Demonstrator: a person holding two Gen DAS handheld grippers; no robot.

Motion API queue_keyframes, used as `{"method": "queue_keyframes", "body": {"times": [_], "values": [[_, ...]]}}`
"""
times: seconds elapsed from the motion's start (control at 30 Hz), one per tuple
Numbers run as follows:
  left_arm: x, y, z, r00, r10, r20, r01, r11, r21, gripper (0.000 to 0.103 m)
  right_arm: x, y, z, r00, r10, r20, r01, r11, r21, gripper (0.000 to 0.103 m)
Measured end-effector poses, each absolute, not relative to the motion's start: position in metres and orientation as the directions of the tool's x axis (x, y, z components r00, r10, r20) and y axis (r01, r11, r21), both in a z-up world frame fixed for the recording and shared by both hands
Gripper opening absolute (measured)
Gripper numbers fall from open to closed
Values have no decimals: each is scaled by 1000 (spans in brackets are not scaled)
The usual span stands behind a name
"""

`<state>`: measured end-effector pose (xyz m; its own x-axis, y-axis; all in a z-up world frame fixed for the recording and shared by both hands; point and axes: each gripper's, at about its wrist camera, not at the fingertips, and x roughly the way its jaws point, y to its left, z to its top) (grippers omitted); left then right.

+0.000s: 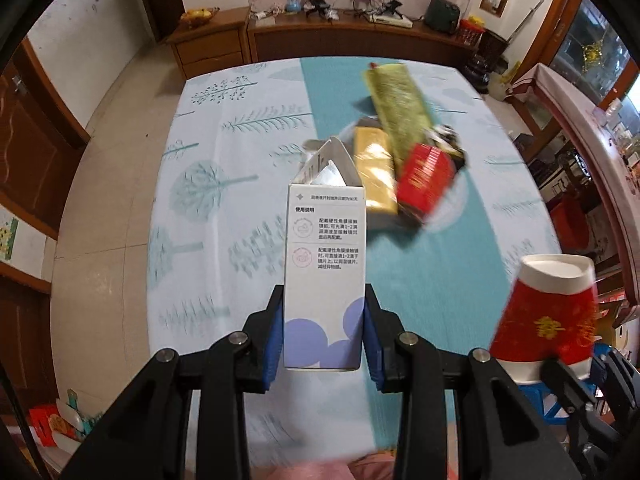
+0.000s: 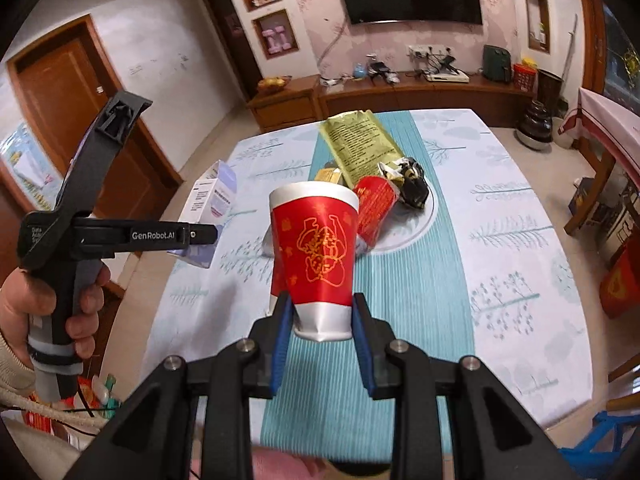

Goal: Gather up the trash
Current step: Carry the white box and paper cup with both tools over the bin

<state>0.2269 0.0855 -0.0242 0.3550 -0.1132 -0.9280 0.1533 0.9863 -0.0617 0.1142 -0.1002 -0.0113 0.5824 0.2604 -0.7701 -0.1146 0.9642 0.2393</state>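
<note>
Both up over the table (image 1: 224, 128): left hand-held gripper (image 1: 324, 344) clamps the light, crushable white carton (image 1: 325, 264) at its base, right hand-held gripper (image 2: 322, 336) pinches the flimsy red paper cup (image 2: 316, 256) near its bottom, so gentle squeezes look wise.

Wrappers (image 2: 362, 148) piled on plate (image 2: 428, 216) mid-table (image 2: 520, 240) — sideboard (image 2: 400, 96) behind.

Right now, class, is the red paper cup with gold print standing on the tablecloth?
No: the right gripper grips the red paper cup by its white base, tilted and lifted above the tablecloth.
</note>
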Motion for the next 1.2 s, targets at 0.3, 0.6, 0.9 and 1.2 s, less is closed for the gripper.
{"method": "queue_keyframes", "body": {"times": [0.3,0.6,0.9,1.2], "values": [[79,41,-1,397,-119,-910,152,986,-63,33,9,-131,0,562,320,-762,-264,943,202,28],[-18,1,-43,323,-97,-941,241,970,-17,33,-66,-153,-56,472,402,-785,-283,912,296,29],[-39,-13,-120,214,-54,-975,282,959,9,33,-89,-161,-142,390,396,-831,-160,918,363,29],[-40,-6,-221,148,-78,-986,299,954,-31,33,-86,-162,-237,331,316,-889,-68,948,312,29]]}}
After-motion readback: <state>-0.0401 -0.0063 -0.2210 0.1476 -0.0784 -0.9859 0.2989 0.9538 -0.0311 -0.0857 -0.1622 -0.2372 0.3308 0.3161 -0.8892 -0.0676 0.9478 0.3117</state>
